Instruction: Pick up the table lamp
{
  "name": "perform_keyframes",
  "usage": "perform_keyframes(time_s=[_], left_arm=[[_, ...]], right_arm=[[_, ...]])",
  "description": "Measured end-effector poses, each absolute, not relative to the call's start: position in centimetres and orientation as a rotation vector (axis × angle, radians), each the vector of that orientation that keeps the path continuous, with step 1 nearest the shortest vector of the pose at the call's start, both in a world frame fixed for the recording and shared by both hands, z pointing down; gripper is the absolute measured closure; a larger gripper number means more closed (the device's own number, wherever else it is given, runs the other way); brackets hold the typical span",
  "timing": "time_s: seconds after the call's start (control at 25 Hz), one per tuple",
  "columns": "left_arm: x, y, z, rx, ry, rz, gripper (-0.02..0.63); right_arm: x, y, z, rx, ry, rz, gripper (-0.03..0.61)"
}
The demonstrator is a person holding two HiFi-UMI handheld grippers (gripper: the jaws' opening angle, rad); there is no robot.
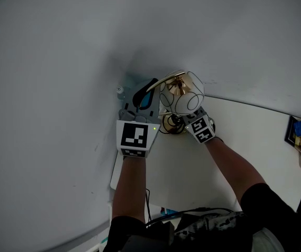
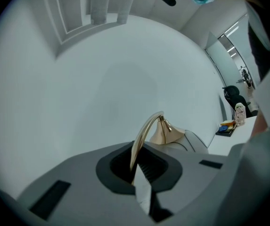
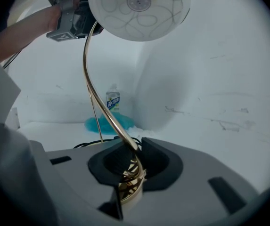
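The table lamp has a thin curved gold stem (image 3: 90, 79), a white glass shade (image 1: 184, 96) with swirl lines, and a gold base (image 1: 171, 124) on the white table in the corner. My left gripper (image 1: 151, 91) is shut on the upper arc of the stem (image 2: 142, 135), which passes between its pads. The gold cap and shade (image 2: 170, 134) lie just beyond that gripper (image 2: 137, 166). My right gripper (image 1: 180, 121) sits low at the lamp's foot. There its jaws are shut on the coiled lower stem, as the right gripper view shows (image 3: 127, 182). The shade (image 3: 139, 8) hangs above it.
A small water bottle (image 3: 112, 100) and a blue cloth (image 3: 102, 124) sit in the wall corner behind the lamp. A black cable (image 3: 85, 145) runs along the table (image 1: 234, 140). Small items (image 1: 297, 133) lie at the table's far right edge. Walls close in behind and to the left.
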State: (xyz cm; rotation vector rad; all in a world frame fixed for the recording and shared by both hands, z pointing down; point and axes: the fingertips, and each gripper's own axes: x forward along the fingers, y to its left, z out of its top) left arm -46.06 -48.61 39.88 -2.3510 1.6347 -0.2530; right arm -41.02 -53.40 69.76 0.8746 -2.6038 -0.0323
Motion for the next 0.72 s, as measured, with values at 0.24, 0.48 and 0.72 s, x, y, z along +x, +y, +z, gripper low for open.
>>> perform_keyframes(time_s=[0.24, 0.48, 0.72], left_arm=[[-46.5, -48.5, 41.2, -2.388, 1.658, -0.18, 0.6], [-45.4, -46.6, 38.5, -2.416, 1.609, -0.212, 0.598], [-43.2, -44.6, 37.0, -2.463, 1.588, -0.192, 0.598]], right_arm=[[-40.6, -53.7, 70.6, 0.888, -2.578, -0.062, 0.512], [-40.8, -51.9, 67.7, 0.898, -2.598, -0.022, 0.512], [-38.0, -48.9, 66.3, 0.903, -2.602, -0.003, 0.512]])
